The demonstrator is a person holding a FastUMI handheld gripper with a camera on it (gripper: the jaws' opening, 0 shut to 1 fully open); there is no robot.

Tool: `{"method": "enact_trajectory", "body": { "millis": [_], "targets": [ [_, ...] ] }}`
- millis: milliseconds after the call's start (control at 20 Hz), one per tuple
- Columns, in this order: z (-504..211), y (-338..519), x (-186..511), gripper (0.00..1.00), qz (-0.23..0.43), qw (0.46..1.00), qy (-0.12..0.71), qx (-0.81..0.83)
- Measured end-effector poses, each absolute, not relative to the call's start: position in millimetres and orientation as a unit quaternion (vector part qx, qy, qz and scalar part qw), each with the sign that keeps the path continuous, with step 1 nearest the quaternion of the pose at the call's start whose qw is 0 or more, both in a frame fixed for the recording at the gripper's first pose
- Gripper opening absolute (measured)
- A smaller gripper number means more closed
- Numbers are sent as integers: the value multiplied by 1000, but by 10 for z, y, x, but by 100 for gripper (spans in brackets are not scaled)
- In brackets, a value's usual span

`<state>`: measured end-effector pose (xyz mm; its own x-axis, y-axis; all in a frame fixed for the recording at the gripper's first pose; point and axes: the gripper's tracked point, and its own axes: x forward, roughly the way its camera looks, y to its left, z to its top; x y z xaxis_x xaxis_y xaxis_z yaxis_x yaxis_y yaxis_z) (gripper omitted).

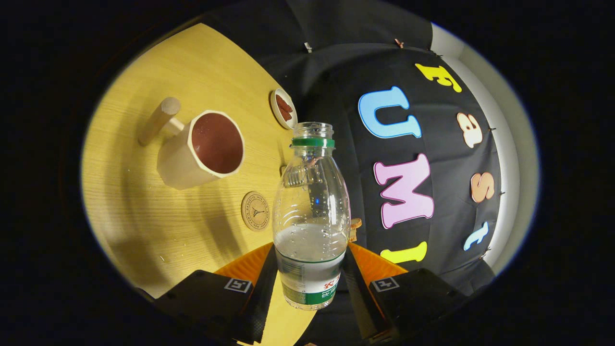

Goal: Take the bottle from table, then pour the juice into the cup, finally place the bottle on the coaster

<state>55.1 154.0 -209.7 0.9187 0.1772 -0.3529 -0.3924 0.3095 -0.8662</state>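
Tongs [310, 269] clamped on water bottle [311, 216], lifted off bench [144, 211], cap off; pour looks pending; mug [202, 150] ahead-left, coaster [255, 211] nearer; placing on coaster left too.

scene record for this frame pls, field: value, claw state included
claw: shut on bottle, fingers pressing both sides of its lower body
bottle: clear, uncapped, green neck ring, partly filled, lifted and tilted relative to the table
cup: beyond the fingers, wooden handle, reddish-brown inside
coaster: round, bare, between cup and bottle
small dish: behind cup
table: wood
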Motion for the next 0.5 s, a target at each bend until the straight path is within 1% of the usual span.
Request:
{"method": "enact_trajectory", "body": {
  "millis": [500],
  "targets": [
    [-2189,1609,559,75,182,752,92,-627]
  ]
}}
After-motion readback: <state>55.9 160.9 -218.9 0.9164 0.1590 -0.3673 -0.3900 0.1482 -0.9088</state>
